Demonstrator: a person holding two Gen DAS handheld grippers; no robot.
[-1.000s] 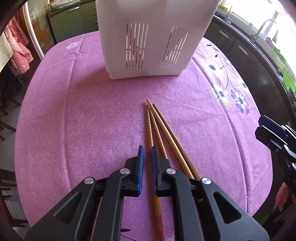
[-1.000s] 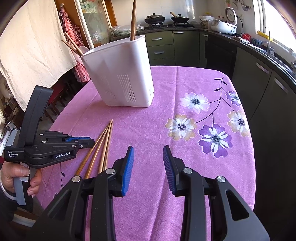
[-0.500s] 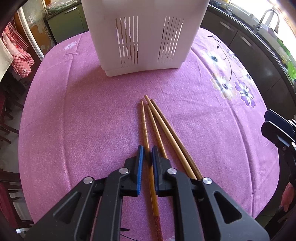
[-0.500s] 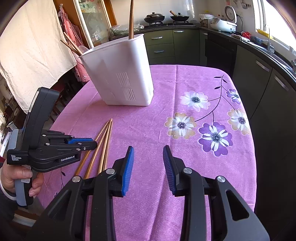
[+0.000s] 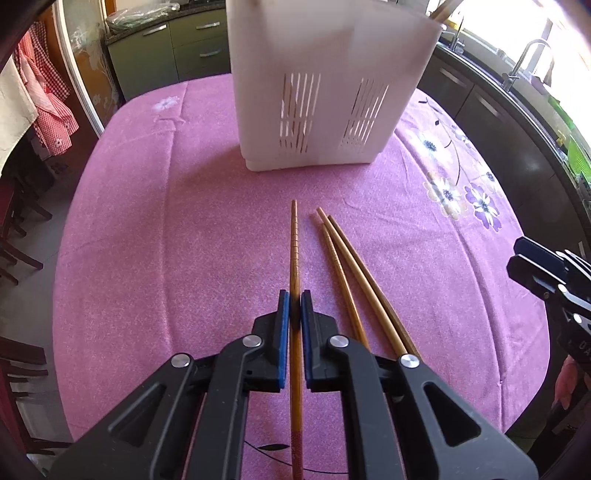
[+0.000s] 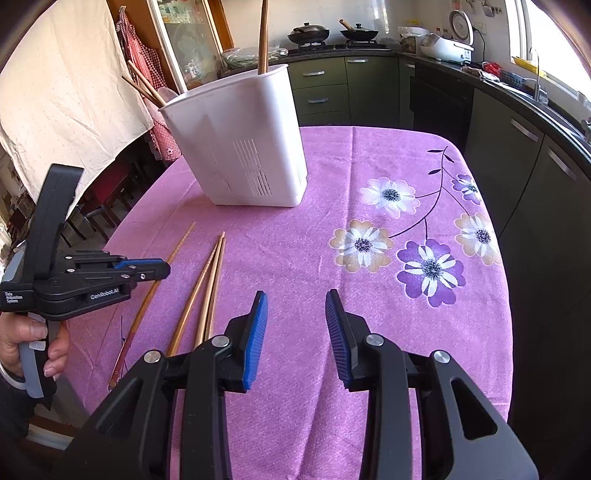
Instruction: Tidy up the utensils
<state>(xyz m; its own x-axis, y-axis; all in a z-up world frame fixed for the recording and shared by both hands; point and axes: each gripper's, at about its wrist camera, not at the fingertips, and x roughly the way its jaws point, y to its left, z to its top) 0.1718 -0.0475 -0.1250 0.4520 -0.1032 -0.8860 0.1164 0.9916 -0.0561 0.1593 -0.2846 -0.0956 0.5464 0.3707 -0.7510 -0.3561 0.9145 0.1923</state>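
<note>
The ridged chopstick (image 5: 294, 254) sits clamped between the blue pads of the left gripper (image 5: 294, 314), gripped near mid-length, its tip pointing toward the white utensil holder (image 5: 325, 92). In the right wrist view it appears to slant up off the cloth at the tip end, though how far clear it is cannot be told. The loose chopsticks (image 5: 351, 273) lie just beside it on the right, apart from it, so the pick looks clean. To carry the step through well, the person would probably lift straight up, swing the stick toward upright over the holder's open top, and lower it without knocking the sticks already standing inside; a long thin stick held at one point may pivot in the pads. The right gripper (image 6: 297, 332) hangs over the cloth with its jaws apart and nothing between them. The purple flowered tablecloth (image 6: 369, 295) covers a rounded table. Beyond stand dark green kitchen cabinets (image 6: 325, 88), two woks (image 6: 308, 33) on a stove, and a sink under a bright window.
</note>
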